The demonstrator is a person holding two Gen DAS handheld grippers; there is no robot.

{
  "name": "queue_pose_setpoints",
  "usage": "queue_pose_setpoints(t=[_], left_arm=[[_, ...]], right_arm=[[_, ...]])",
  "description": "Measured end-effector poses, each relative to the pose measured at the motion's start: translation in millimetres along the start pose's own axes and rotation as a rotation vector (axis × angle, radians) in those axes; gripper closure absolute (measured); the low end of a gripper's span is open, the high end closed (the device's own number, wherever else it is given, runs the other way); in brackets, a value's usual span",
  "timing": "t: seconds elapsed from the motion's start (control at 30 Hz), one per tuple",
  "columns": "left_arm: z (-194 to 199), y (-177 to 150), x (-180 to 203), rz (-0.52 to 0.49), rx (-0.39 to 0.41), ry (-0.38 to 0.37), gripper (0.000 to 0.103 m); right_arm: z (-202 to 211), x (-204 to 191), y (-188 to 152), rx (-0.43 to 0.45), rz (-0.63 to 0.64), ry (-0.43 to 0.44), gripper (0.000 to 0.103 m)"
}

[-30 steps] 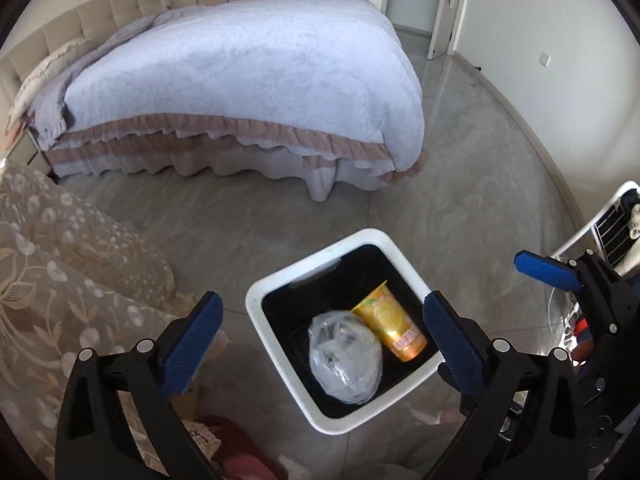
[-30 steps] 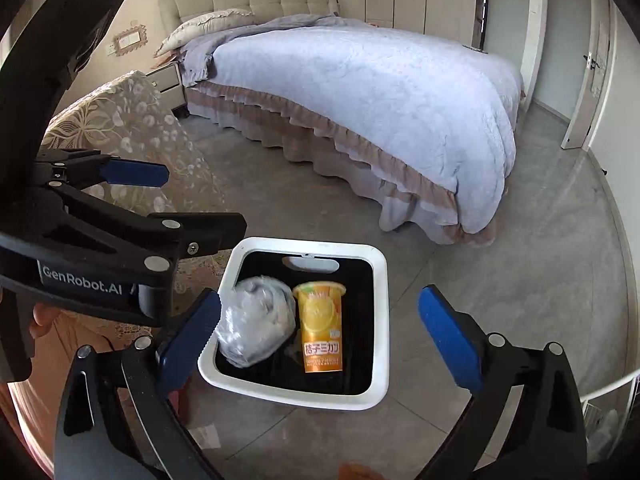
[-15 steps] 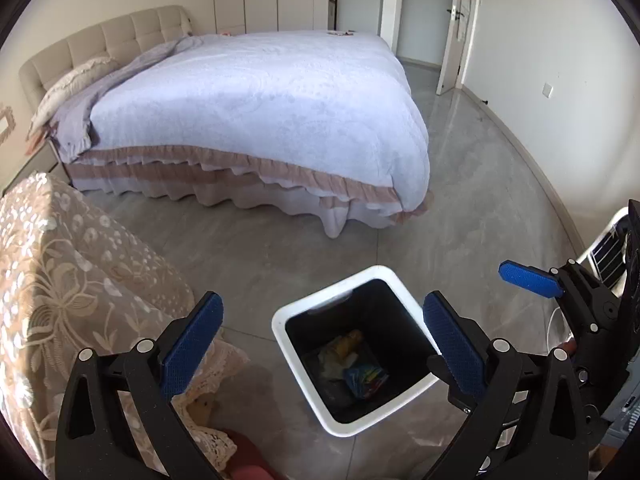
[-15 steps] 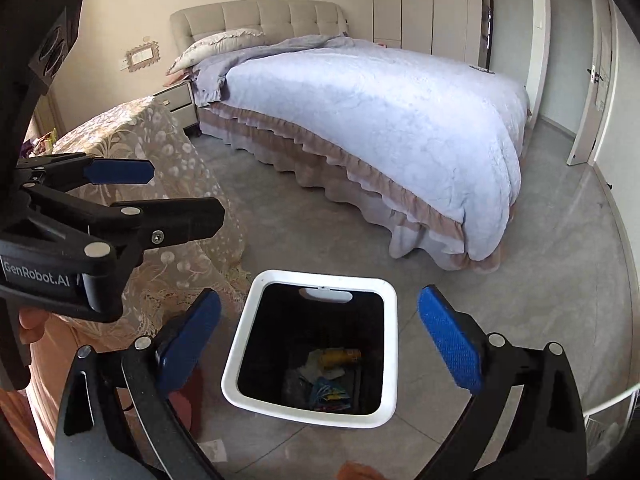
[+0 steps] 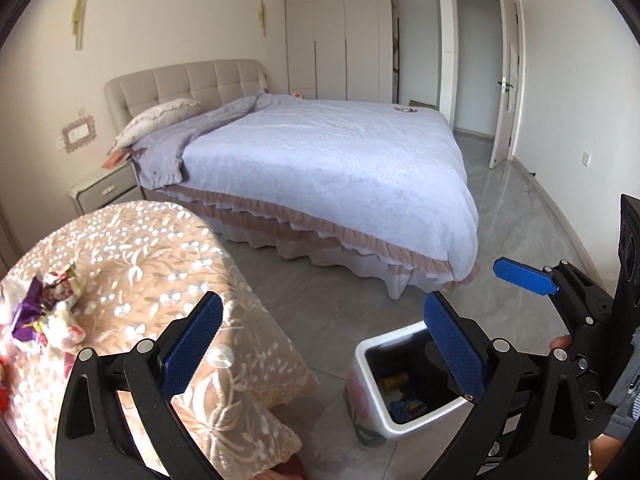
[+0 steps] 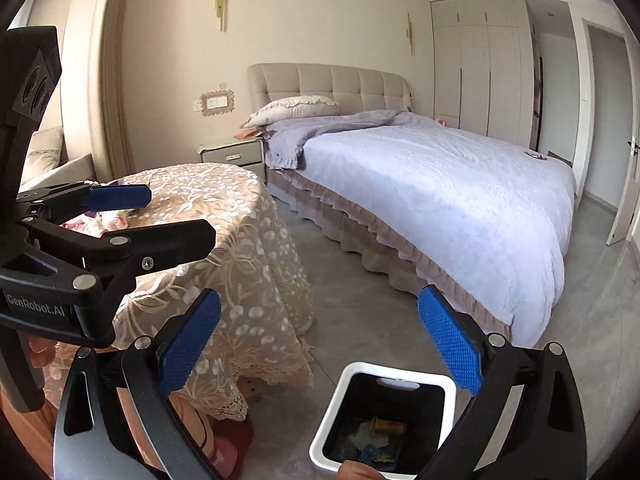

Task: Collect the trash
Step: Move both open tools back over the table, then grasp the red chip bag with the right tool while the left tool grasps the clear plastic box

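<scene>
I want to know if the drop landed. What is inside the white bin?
Inside the white bin lie an orange-yellow container, pale crumpled wrapping and blue scraps. The bin's near wall and a hand at the right-wrist frame's bottom edge hide the rest of the floor.

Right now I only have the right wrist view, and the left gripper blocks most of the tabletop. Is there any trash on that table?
Observer: Yes. The left wrist view shows crumpled wrappers, one of them purple, lying on the lace tablecloth at the far left of the picture.
Operator: Is the left gripper holding any of it?
Observer: No. From its own camera the left gripper is open with nothing between its fingers, and the wrappers lie off to its left, clear of both fingers.
</scene>
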State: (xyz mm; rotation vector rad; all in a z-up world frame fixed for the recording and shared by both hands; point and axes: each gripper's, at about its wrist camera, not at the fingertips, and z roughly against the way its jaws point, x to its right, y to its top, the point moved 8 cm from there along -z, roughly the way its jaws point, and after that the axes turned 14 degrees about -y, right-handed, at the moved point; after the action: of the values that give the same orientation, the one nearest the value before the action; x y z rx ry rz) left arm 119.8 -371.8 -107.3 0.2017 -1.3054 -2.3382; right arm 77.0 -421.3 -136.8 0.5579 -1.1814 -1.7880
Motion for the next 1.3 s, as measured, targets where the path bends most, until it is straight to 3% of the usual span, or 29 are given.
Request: queue_pose_setpoints(t=[0.53,1.07,1.3], left_arm=[[134,-22,-116,0.155,0.131,0.269,0.005],[230,-58,-191,0.271,0.197,0.478,0.005],[270,-80,-228,0.322,0.215,0.628,0.005]], right_arm=[[40,-145,61,0.128,0.133,0.254,0.005],[64,-264,87,0.169,0.229,0.416,0.005],[63,-310,91,0.172,0.272,0.463,0.005]])
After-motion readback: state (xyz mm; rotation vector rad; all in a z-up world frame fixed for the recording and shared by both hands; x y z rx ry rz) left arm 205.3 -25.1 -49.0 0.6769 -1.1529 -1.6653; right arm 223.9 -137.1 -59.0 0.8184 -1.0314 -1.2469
